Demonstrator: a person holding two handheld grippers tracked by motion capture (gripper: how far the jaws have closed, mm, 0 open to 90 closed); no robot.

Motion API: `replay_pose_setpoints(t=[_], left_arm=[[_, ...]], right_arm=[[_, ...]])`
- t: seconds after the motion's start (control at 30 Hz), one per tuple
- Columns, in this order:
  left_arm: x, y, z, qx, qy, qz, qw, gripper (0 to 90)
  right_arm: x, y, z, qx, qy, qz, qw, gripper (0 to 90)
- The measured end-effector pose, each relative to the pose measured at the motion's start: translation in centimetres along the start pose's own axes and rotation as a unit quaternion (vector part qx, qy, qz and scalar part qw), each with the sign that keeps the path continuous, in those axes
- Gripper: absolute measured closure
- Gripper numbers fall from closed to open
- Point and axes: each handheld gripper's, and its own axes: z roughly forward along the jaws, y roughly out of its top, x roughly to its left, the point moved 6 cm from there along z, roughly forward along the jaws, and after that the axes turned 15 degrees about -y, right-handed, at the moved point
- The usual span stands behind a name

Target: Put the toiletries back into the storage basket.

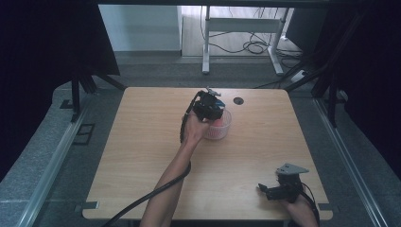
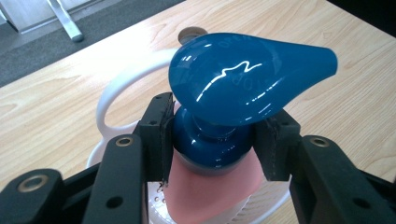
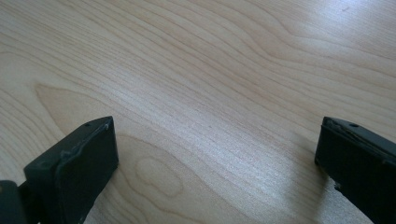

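Note:
A pink bottle (image 2: 205, 191) with a glossy blue pump head (image 2: 243, 74) stands inside a white perforated basket (image 2: 112, 98). My left gripper (image 2: 212, 140) is shut on the blue collar just under the pump head, one pad on each side. From above, the left gripper (image 1: 208, 108) hovers over the basket (image 1: 226, 124) near the table's far middle, and the pink bottle (image 1: 218, 124) shows below it. The right gripper (image 1: 276, 190) rests near the front right corner. Its jaws stand wide apart over bare wood, with nothing between them (image 3: 215, 154).
The wooden table (image 1: 142, 156) has a round dark cable hole (image 1: 238, 100) behind the basket. A black cable trails from the left gripper off the front edge. Beyond the table stand a white desk frame and loose cables on the floor.

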Motion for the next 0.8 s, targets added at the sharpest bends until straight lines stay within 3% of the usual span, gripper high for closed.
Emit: replay_pose_setpoints(t=[0.23,0.4,0.47,0.8], left_arm=[[0.46,-0.66,0.31,-0.009,-0.003,-0.013,0.9999,52.6],[0.65,-0.69,0.2,-0.003,-0.006,-0.022,0.9997,51.8],[0.68,-0.81,0.31,0.005,0.002,-0.018,0.9998,51.3],[0.52,-0.8,0.3,0.001,0.005,-0.013,0.9999,48.8]], right_arm=[[0.01,0.0,-0.01,0.0,0.0,0.0,1.0,0.0],[0.01,0.0,0.01,-0.001,0.0,-0.001,1.0,0.0],[0.02,0.0,0.0,0.0,0.0,-0.001,1.0,0.0],[0.07,-0.01,-0.02,0.0,0.001,-0.001,1.0,0.0]])
